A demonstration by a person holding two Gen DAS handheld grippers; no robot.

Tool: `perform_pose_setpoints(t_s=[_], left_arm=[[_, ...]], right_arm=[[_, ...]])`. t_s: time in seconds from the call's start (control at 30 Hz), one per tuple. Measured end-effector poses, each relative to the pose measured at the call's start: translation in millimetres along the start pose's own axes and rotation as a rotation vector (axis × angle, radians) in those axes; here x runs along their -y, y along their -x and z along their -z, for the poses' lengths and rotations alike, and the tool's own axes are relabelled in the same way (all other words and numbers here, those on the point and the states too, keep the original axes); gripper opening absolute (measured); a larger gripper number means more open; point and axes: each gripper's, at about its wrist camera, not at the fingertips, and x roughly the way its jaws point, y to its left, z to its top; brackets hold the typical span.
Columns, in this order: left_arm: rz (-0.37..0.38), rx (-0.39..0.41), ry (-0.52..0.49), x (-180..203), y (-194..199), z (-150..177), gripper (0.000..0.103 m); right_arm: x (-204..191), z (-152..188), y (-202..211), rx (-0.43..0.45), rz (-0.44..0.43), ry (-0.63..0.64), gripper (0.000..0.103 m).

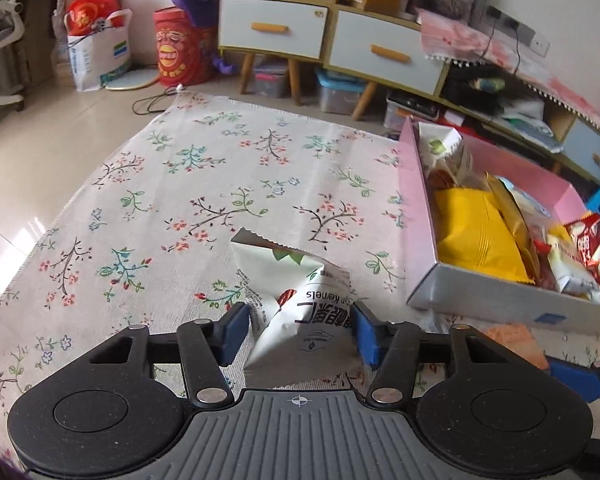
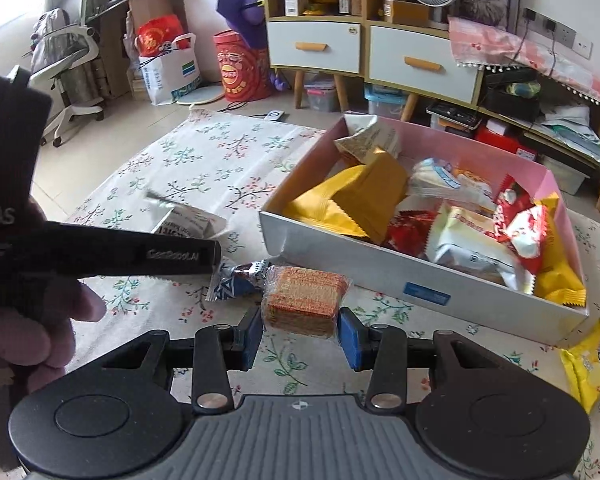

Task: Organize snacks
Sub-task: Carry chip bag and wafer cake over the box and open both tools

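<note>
Mostly done, by appearance: the pink box (image 2: 420, 288) at 1 o'clock already holds many packets. Left to right:

- left tongs (image 1: 298, 330), clenched on a white kernel packet (image 1: 296, 304), at 6 o'clock in the left view.
- blue-and-white candy (image 2: 236, 280), loose on the cloth.
- right tongs (image 2: 299, 336), gripping an orange cracker pack (image 2: 304, 300).
- yellow packet (image 2: 592, 360), at 4 o'clock outside the box.

Four items remain outside.

Surface: floral cloth (image 1: 180, 184) on a tiled floor. Room: drawer cabinet (image 2: 364, 56) at 12 o'clock.
</note>
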Motion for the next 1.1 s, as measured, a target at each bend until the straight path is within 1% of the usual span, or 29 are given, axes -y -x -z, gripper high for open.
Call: perform_pose_setpoints(t_s=[0.17, 0.3, 0.43, 0.53, 0.7, 0.83, 0.97, 1.1], left_arm=[[0.019, 0.009, -0.006, -2.9, 4.5, 0.9, 0.043], [0.041, 0.013, 0.014, -8.4, 11.9, -2.8, 0.042], [0.069, 0.036, 0.026, -13.0, 24.9, -10.0, 0.042], [0.086, 0.06, 0.016, -9.3, 34.6, -15.2, 0.042], [0.133, 0.092, -0.021, 4.8, 48.8, -25.1, 0.043], [0.186, 0.113, -0.048, 20.9, 53.6, -36.9, 0.043], [0.241, 0.125, -0.075, 42.6, 51.0, -50.9, 0.043], [0.282, 0.131, -0.114, 68.7, 40.4, -63.7, 0.043]], right_arm=[[1.0, 0.3, -0.4, -0.001, -0.001, 0.006, 0.029], [3.9, -0.8, 1.9, 0.002, 0.004, -0.002, 0.029], [10.1, -3.7, 9.9, 0.025, 0.006, -0.017, 0.029], [15.9, -7.2, 17.0, 0.05, 0.011, -0.038, 0.029], [30.1, -19.6, 29.8, 0.108, 0.018, -0.089, 0.029], [47.2, -32.2, 40.2, 0.171, 0.029, -0.144, 0.029], [73.6, -40.9, 42.0, 0.214, 0.053, -0.246, 0.029], [103.9, -43.4, 40.0, 0.24, 0.077, -0.359, 0.03]])
